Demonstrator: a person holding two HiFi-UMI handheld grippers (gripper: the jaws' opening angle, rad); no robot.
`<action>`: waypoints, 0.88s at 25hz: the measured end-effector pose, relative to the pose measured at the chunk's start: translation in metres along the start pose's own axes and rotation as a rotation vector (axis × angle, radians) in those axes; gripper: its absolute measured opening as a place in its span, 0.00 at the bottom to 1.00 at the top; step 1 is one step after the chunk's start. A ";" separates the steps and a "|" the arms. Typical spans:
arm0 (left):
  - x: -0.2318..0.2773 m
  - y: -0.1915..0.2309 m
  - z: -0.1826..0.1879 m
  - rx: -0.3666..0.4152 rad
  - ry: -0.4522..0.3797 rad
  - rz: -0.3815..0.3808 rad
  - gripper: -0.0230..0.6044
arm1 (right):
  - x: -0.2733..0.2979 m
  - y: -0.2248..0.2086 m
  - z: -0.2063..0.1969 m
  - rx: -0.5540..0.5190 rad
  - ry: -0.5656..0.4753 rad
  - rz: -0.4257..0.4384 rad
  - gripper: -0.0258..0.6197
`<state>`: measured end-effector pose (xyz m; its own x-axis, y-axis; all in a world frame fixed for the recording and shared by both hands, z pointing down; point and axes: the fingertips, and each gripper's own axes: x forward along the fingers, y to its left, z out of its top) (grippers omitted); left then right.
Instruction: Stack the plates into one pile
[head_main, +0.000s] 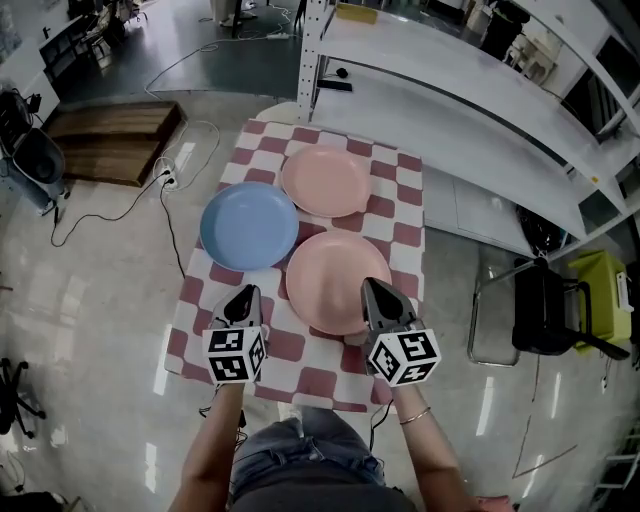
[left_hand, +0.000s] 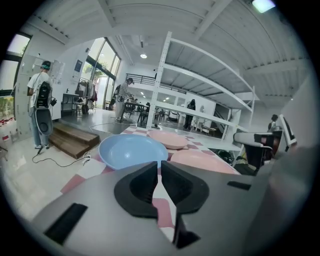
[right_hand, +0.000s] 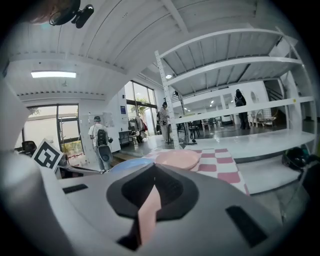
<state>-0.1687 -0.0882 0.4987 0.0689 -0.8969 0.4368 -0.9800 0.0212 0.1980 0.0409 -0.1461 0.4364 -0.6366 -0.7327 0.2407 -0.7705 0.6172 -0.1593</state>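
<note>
Plainly, the three plates lay unstacked on the checked cloth (head_main: 400, 215): a blue plate (head_main: 249, 225) at the left, a pink plate (head_main: 325, 181) at the far end, and a second pink plate (head_main: 330, 275) nearest the person. The right gripper (head_main: 370, 286) hung over that near plate's right rim with its jaws closed on nothing. The left gripper (head_main: 245, 293) hovered over the cloth just near of the blue plate, its jaws parted by a narrow slit with nothing between them.
</note>
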 end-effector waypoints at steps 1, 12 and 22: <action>0.000 0.008 0.001 -0.007 -0.003 0.020 0.09 | 0.011 0.006 0.003 -0.005 0.004 0.027 0.06; -0.011 0.085 0.027 -0.056 -0.057 0.207 0.11 | 0.119 0.052 0.005 -0.087 0.106 0.245 0.06; 0.005 0.110 0.036 -0.072 -0.054 0.259 0.11 | 0.172 0.048 -0.005 -0.080 0.164 0.256 0.06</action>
<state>-0.2832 -0.1056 0.4914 -0.1939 -0.8798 0.4340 -0.9477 0.2823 0.1490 -0.1053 -0.2410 0.4749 -0.7911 -0.4984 0.3545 -0.5766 0.8011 -0.1604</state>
